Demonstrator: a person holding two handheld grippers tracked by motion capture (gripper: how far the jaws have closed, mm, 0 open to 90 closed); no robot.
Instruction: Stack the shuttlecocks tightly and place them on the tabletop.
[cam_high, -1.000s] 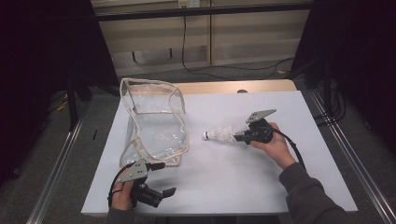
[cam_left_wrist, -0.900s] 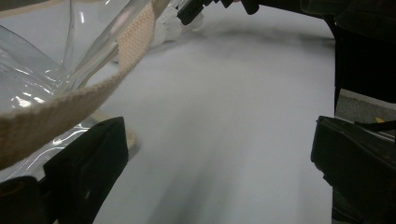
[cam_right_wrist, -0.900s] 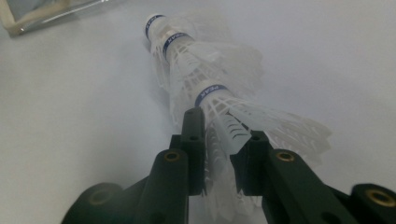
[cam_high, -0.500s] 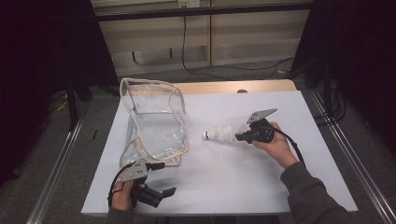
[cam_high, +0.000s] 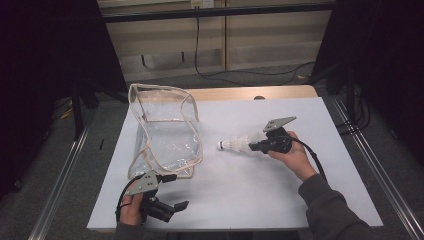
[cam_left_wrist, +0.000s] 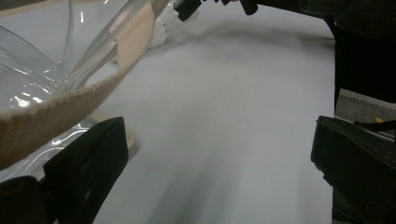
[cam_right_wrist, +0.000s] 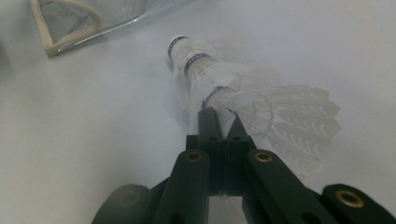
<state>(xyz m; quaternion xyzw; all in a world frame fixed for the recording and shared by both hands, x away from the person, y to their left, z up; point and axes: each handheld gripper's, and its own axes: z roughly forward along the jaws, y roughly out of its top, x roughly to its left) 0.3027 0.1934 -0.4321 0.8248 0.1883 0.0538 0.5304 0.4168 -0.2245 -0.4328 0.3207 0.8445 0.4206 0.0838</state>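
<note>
The right hand-held gripper (cam_right_wrist: 219, 122) has just been closing and now pinches the feather edge of the shuttlecocks (cam_right_wrist: 243, 88), a nested stack lying on the desk (cam_high: 250, 190) with the cork tip pointing toward the bag (cam_high: 167, 132). That grip is thin: the jaws bite only the skirt of the rearmost one, so a lift could pull that one free and leave the others behind, or crush and bend the feathers. A tilt could also let the stack slide apart.

Placement now: the shuttlecocks stretch straight out ahead of the right hand-held gripper, tail end between its tips, corks farthest from it. They lie just right of the bag, apart from it.

The left hand-held gripper (cam_high: 167, 207) sits by the bag's near corner, jaws spread wide and holding nothing, the bag's woven trim (cam_left_wrist: 70, 100) just beside one jaw. If the bag isn't steadied, its floppy mouth may fold when the stack arrives.
</note>
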